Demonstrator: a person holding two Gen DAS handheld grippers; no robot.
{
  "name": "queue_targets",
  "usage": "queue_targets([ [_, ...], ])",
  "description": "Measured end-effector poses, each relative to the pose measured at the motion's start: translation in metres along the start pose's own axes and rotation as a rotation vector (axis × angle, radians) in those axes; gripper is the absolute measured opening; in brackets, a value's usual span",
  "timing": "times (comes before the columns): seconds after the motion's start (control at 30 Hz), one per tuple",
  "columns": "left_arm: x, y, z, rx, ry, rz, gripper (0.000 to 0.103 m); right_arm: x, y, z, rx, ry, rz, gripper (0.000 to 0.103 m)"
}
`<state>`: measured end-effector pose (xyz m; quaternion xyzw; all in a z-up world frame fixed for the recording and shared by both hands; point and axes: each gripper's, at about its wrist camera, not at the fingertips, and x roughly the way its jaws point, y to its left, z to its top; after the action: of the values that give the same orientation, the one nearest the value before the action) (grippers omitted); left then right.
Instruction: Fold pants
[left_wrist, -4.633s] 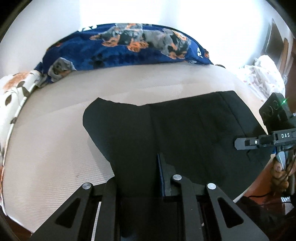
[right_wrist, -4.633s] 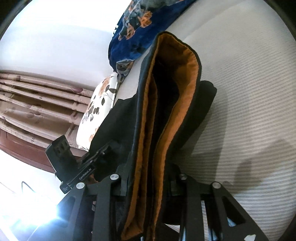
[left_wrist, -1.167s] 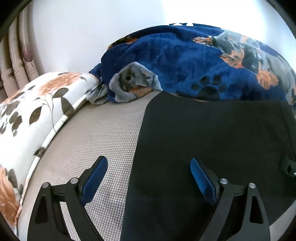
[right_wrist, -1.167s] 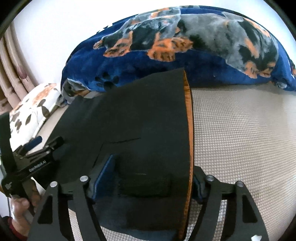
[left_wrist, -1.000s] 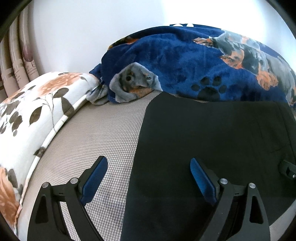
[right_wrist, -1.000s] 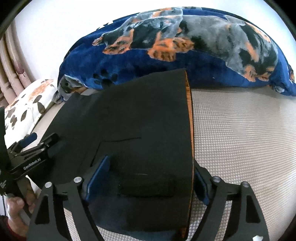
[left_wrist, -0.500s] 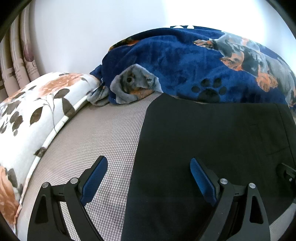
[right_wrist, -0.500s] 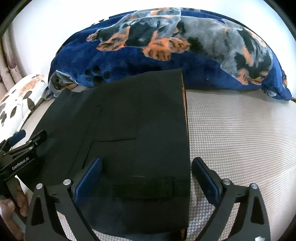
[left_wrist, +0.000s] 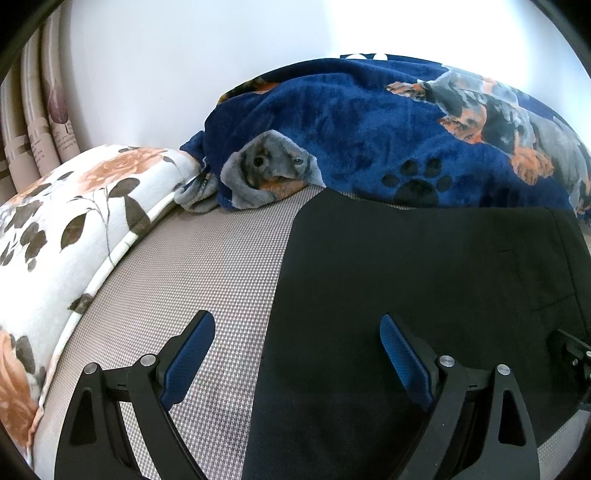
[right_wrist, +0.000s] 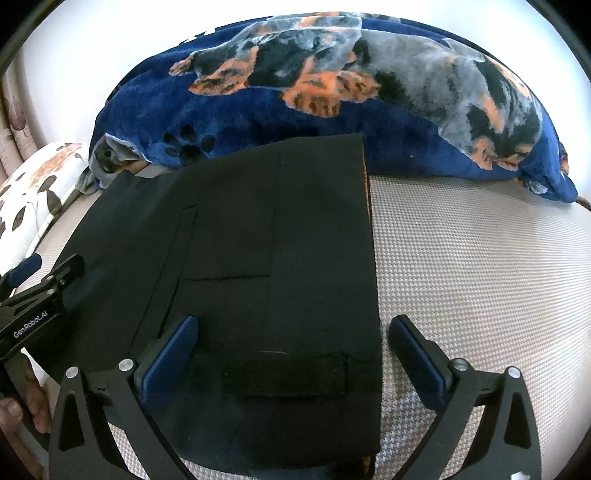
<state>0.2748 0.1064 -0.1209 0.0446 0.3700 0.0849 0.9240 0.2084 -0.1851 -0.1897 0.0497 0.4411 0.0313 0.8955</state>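
One pair of black pants (right_wrist: 266, 258), folded flat into a rough rectangle, lying on the bed (right_wrist: 480, 280) just in front of the blanket (right_wrist: 332, 96). Matte, smooth weave; straight right edge with a thin orange lining strip (right_wrist: 367, 184) peeking out along it; one welt pocket line and one stitched belt-loop patch near the front edge.

Left tool (left_wrist: 295, 354) spread wide, gripping nothing: one blue ribbed pad (left_wrist: 188, 354) over bare bed, the other over the pants' left edge. Right tool (right_wrist: 291, 350) likewise wide apart, empty, straddling the pants' right edge, one pad over black cloth and one over the bed. Two tools in all, each with two black metal arms and blue textured pads.

Bed surface: taupe, fine houndstooth-like weave, taut. One plush navy blanket with printed dogs and paw marks, bunched along the wall (left_wrist: 166, 74). One white pillow (left_wrist: 74, 229) with orange roses and dark leaves, piped edge, at the left.
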Motion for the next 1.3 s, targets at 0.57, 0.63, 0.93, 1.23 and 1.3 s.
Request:
queue_targets([
  [0.57,-0.009,0.001,0.002,-0.016,-0.039,0.005,0.096,-0.028,0.005,-0.006,0.012,-0.133,-0.089,0.102],
  [0.63,-0.015,0.004,0.0,-0.031,-0.064,0.006,0.097,-0.039,0.006,-0.011,0.023,-0.173,-0.146,0.102],
  [0.93,-0.066,0.023,-0.028,-0.105,-0.133,0.001,0.098,-0.084,0.015,-0.043,0.025,-0.166,-0.104,0.102],
  [1.23,-0.144,0.02,-0.045,-0.069,-0.173,-0.002,0.098,-0.142,0.03,-0.054,0.001,-0.192,-0.036,0.103],
  [1.3,-0.163,0.021,-0.046,-0.068,-0.193,0.0,0.098,-0.155,0.033,-0.058,-0.006,-0.199,-0.03,0.103],
])
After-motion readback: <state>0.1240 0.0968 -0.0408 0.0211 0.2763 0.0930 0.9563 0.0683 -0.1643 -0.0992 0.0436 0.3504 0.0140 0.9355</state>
